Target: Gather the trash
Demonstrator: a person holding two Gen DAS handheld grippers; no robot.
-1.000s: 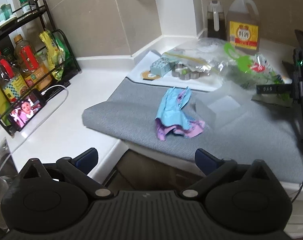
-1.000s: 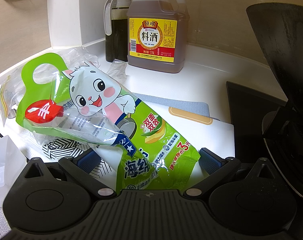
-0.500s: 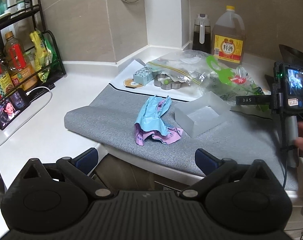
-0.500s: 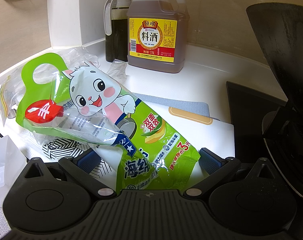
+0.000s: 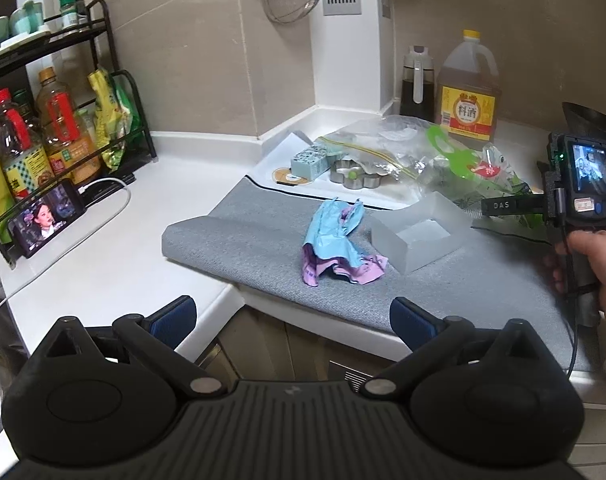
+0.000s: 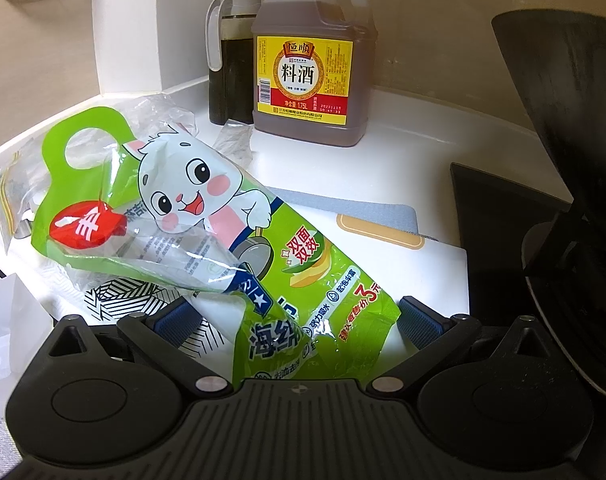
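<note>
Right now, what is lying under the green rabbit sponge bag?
The green sponge bag lies over a clear crumpled wrapper and a sheet with black-and-white line patterns, on a white board. Whatever sits under the bag's middle is covered. The right gripper straddles its lower end, open.

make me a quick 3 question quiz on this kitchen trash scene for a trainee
1. True or false: the right gripper is open, with the green sponge wrapper between its fingers.
2. What does the crumpled blue and pink wrapper rest on? A) grey mat B) white counter C) stove
3. What stands directly beside the cooking wine jug?

Key: 1 true; 2 A, the grey mat; 3 the dark oil dispenser.
</note>
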